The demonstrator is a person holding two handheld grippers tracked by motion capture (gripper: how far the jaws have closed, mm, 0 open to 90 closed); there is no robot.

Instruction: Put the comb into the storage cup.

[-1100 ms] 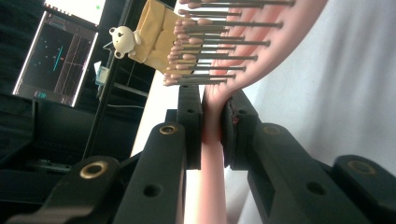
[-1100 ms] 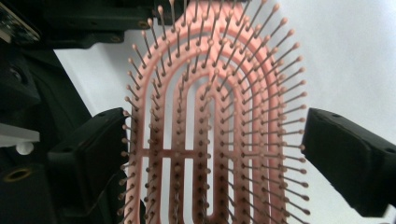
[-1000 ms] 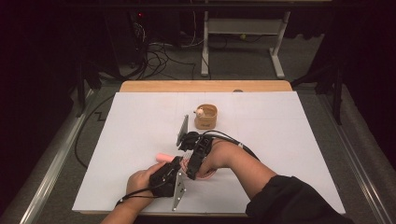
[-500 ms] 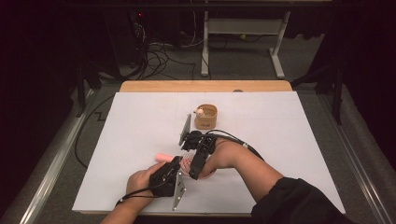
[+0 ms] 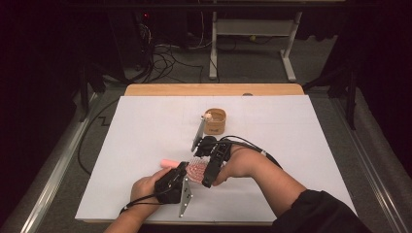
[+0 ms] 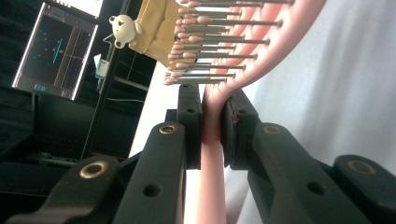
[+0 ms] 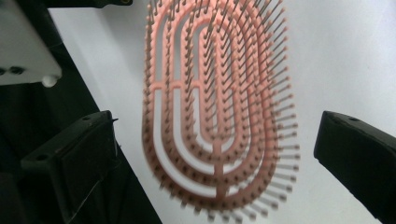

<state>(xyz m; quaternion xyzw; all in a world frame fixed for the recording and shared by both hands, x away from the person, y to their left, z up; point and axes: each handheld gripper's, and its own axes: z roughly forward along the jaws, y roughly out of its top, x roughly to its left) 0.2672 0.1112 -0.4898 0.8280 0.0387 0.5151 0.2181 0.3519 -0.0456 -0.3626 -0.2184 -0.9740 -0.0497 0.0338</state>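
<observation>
Here the white surface [image 5: 145, 145] spreads across the high view, with a strip of bare wood along its far edge. Near its front, the person's two hands meet over a pink hairbrush [image 5: 197, 171], which sits close to the surface, its handle end sticking out to the left past the left hand-held gripper [image 5: 180, 171]. That left hand-held gripper is clamped on the brush: in the left gripper view its two black jaws press from both sides on the narrow pink neck [image 6: 212, 135] where the handle meets the head, and the metal pins with rounded pink tips stand out sideways above them. The right hand-held gripper [image 5: 210, 174] is just beside the brush head, reaching in from the right; in the right gripper view its jaws stand wide apart, one at each side of the oval, slotted head [image 7: 217, 116], which faces the camera slightly blurred, and neither jaw touches it. Farther back on the surface, well apart from the hands, stands a small round tan cup [image 5: 215, 121] with a tiny white bear figure [image 6: 122, 29] at its rim.
</observation>
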